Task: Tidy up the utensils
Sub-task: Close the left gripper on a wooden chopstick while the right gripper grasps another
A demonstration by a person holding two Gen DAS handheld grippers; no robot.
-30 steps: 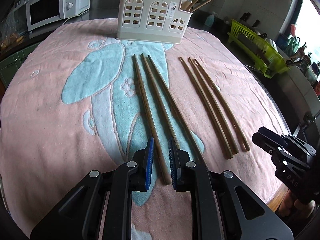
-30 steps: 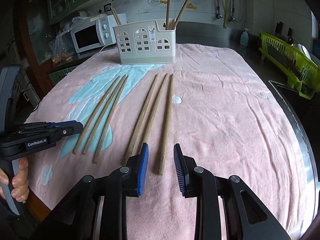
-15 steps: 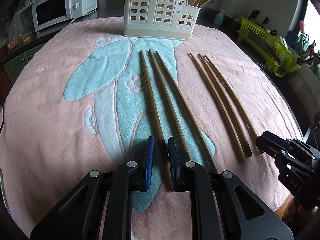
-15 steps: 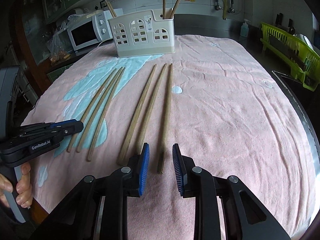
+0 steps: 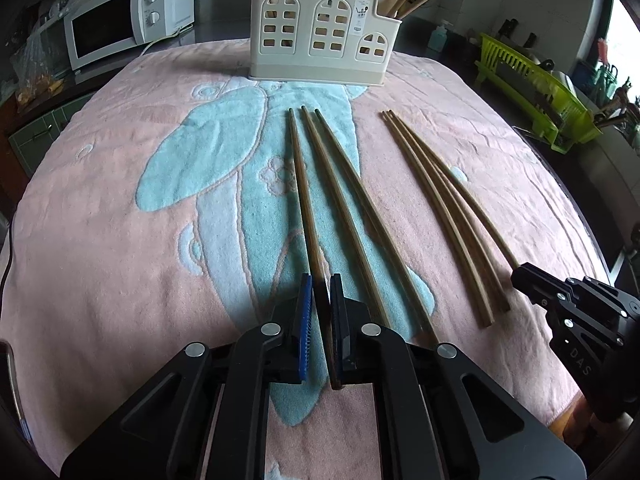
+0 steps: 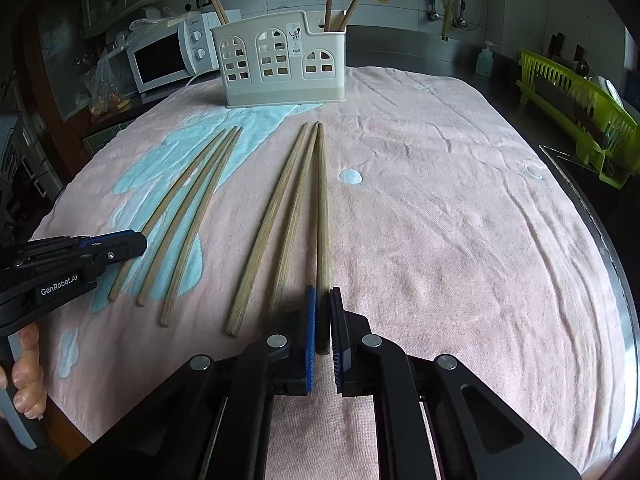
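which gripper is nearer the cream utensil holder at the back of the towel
Roughly equal; neither is clearly nearer. The left gripper and right gripper both sit at the near ends of the chopsticks, each shut on one, the holder a chopstick's length beyond.

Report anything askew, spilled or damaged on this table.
Nothing stands out. Six chopsticks lie in two neat groups of three on the pink towel, and the utensil holder stands upright.
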